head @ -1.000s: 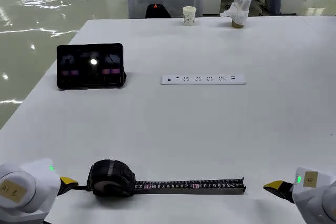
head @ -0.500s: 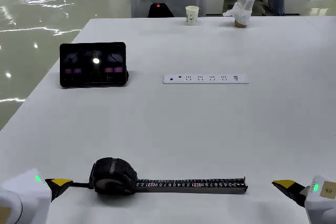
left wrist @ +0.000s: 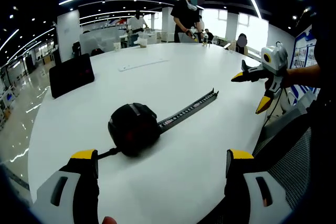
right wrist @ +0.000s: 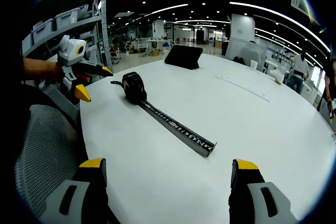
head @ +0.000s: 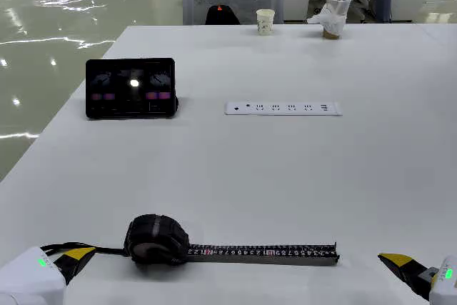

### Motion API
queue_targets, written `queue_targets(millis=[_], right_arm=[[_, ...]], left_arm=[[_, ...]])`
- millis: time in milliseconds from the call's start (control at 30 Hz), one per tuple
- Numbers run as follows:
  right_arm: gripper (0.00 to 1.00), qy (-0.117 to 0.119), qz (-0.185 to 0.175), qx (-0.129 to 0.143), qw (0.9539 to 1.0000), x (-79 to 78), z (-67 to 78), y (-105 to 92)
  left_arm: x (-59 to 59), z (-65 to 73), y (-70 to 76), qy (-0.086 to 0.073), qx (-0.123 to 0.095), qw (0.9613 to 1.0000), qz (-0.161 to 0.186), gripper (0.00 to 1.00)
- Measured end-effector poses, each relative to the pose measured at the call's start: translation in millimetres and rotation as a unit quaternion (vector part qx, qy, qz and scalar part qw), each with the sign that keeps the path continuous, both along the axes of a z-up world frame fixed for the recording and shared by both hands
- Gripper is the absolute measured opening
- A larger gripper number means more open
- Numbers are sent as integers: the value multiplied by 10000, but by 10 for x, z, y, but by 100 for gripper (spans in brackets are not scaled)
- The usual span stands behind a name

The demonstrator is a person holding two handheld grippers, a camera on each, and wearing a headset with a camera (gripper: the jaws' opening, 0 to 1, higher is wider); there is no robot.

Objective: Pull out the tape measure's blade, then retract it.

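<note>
The left tool (left wrist: 157,157) and right tool (right wrist: 169,165) gaped empty. The tape measure (head: 156,239) looked dense; its stiff blade (head: 264,252) suited pinching at the right tip.

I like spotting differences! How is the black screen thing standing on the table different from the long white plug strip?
The black rectangular tablet is dark with a lit screen; the long white plastic power strip is pale with sockets. The tablet stands propped up; the power strip lies flat. The tablet is broad; the power strip is thin. Both rest on the white table, apart.
</note>
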State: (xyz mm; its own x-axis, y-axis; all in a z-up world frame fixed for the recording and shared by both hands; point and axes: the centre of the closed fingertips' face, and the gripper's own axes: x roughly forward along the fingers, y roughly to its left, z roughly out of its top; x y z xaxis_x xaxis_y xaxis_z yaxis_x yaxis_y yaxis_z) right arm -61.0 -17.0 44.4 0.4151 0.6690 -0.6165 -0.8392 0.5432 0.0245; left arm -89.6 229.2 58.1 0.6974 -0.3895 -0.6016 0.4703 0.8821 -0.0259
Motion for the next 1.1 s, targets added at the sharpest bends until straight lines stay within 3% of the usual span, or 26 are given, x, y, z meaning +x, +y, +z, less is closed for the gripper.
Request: queue_targets(millis=[633, 1100], right_arm=[[99, 54, -505, 278, 9983, -102, 113, 78], [99, 96, -652, 374, 9971, -176, 175, 130]], left_arm=[[-107, 78, -119, 32, -67, 9999, 81, 99], [-154, 121, -154, -18, -132, 9994, 313, 99]])
